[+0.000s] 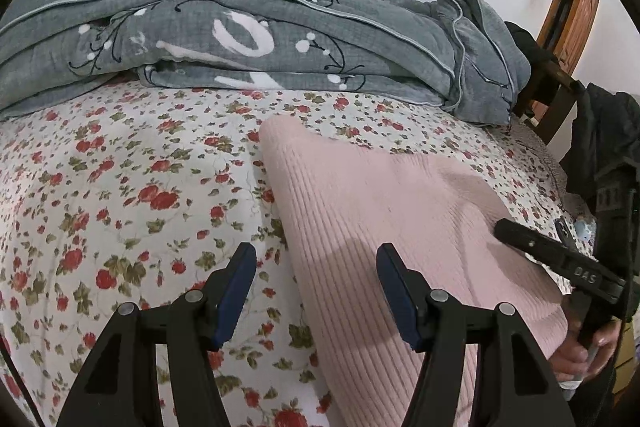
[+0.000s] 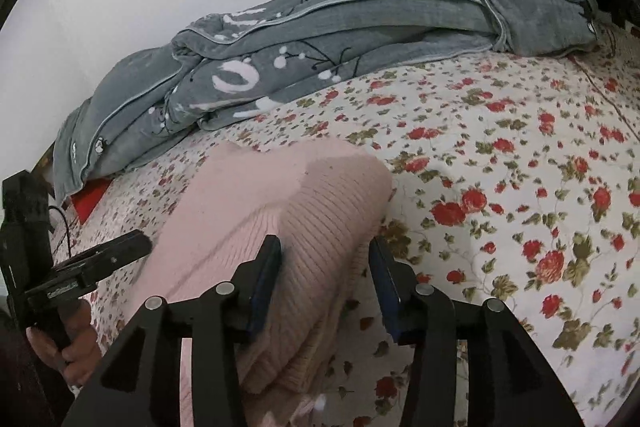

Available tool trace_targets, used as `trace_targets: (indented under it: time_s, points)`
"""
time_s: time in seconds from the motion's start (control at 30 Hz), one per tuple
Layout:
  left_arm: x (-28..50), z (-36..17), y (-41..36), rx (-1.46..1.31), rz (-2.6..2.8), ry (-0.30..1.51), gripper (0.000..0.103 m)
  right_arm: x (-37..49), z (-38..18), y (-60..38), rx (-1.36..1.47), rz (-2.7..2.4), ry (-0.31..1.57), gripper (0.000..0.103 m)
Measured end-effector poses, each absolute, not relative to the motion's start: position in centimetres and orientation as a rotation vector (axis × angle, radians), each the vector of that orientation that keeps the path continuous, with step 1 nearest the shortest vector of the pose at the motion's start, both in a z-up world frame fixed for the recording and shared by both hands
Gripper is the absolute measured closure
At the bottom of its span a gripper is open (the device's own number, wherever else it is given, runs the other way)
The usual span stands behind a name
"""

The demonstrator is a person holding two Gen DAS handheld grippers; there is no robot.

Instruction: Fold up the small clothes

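Left wrist view: my left gripper (image 1: 316, 267) hangs with its fingers (image 1: 240, 291) spread wide and nothing between them, straddling the left edge of the pink knit (image 1: 400, 211), which lies folded on the floral bed (image 1: 120, 187). The risk I see here is that closing now catches only the top layer, or pinches bedsheet with it, and drags the fold crooked. To the left the bed is bare and gives me room. Ahead, the grey quilt (image 1: 248, 39) is heaped along the wall, so pushing forward is limited. The right gripper (image 1: 552, 251) sits just at the knit's right edge.

Right wrist view: my right gripper (image 2: 324, 259) is also wide open and grips nothing; its left finger (image 2: 268, 267) seems to touch the knit's raised fold, the right one is over bare sheet. The stacked layers near me look loose, so I judge a careless nudge could slide them apart. There is open bed to the right; the quilt (image 2: 320, 39) blocks the far side, and the left gripper (image 2: 104, 259) crowds the left.
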State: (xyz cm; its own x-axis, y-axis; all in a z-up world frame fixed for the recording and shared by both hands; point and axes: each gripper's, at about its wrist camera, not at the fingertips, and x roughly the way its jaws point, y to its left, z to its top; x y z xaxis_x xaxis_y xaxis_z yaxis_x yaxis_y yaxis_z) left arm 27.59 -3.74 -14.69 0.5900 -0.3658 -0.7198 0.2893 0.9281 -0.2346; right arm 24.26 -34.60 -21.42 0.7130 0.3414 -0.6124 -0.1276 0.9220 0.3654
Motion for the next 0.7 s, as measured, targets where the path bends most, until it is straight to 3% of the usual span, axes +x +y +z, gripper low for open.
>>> trace_targets:
  time_s: [0.47, 0.63, 0.7]
  points:
    - [33.4, -18.3, -3.8, -0.226, -0.473, 1.003, 0.042, 28.2, -24.1, -35.2, 0.415, 0.343, 0.881, 0.040]
    - [35.0, -20.2, -4.6, -0.270, -0.497, 1.064, 0.042, 29.6, -25.1, -35.2, 0.463, 0.367, 0.912, 0.038]
    - [35.3, -20.5, -4.7, -0.293, -0.502, 1.070, 0.048, 30.0, -25.3, -35.0, 0.460, 0.374, 0.920, 0.037]
